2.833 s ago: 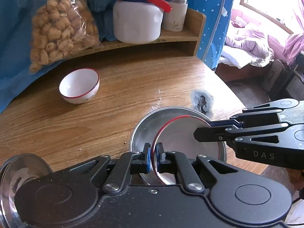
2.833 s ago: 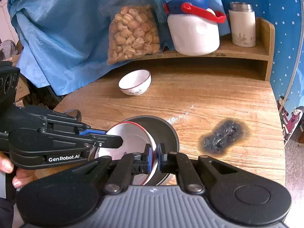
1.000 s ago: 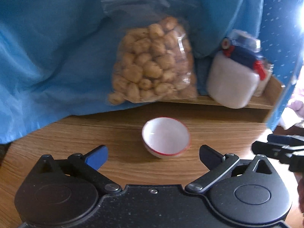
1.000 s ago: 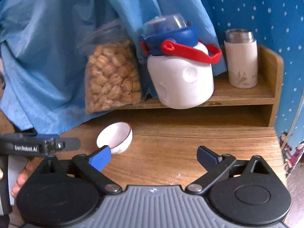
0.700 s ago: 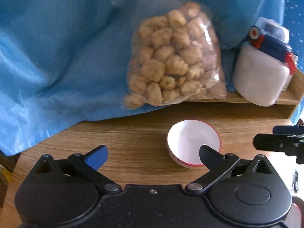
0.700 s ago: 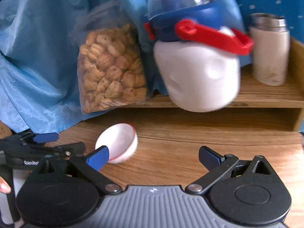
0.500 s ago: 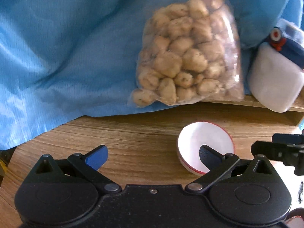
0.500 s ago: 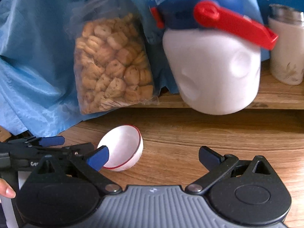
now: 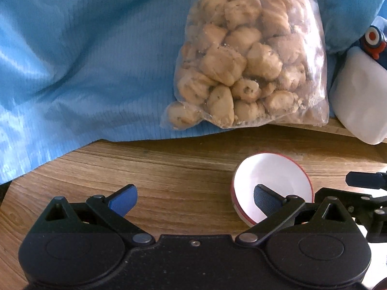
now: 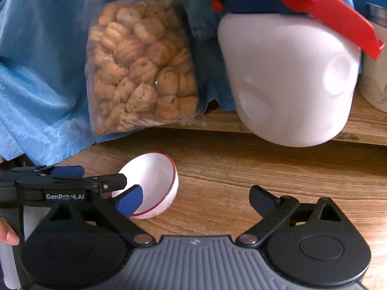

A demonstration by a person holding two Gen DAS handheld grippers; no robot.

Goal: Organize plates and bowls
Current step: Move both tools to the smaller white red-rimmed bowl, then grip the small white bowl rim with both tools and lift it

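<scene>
A small white bowl with a red rim [image 9: 273, 178] sits on the wooden table [image 9: 169, 169]. In the left wrist view my left gripper [image 9: 193, 200] is open and empty, and its right finger overlaps the bowl's near side. In the right wrist view the same bowl [image 10: 154, 181] lies at the lower left. My right gripper [image 10: 196, 200] is open and empty, with its left finger [image 10: 129, 201] in front of the bowl's near rim. The left gripper [image 10: 79, 178] reaches in from the left edge toward the bowl.
A clear bag of biscuits [image 9: 246, 55] leans on blue fabric [image 9: 72, 60] behind the bowl. A white jug with a blue lid and red handle [image 10: 290, 72] and a white tumbler [image 10: 375, 72] stand on a low wooden shelf [image 10: 314, 130].
Both grippers let go of the other red-rimmed bowl, opened, and moved forward to the small bowl near the bag. The bowl now looms larger and closer to both grippers' fingers.
</scene>
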